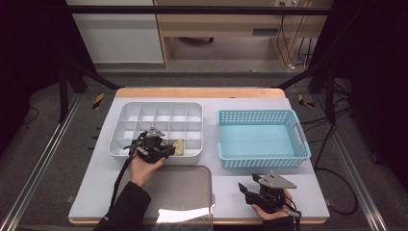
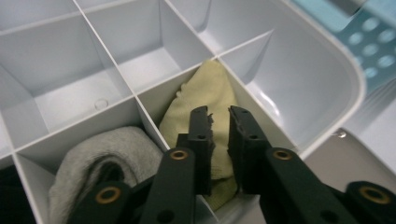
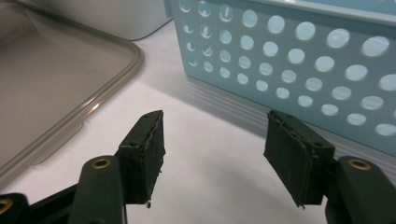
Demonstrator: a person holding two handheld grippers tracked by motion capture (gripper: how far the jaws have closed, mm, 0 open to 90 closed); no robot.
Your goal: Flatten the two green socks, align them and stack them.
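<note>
In the left claw [image 2: 218, 122] view — yellow cloth [image 2: 205, 98] beside grey sock [image 2: 107, 149].

the divided organizer [image 1: 126, 108] is plain white, and so is the table top [image 1: 91, 180], with a light wood edge at the far side. the cloth [image 2: 205, 100] is pale yellow; the rolled sock [image 2: 116, 147] beside it is light grey. the basket [image 1: 263, 114] is light blue, patterned with round holes. the lid [image 1: 185, 190] is smoky grey, see-through. both grippers' jaws are black with brass-coloured rivets.
</note>
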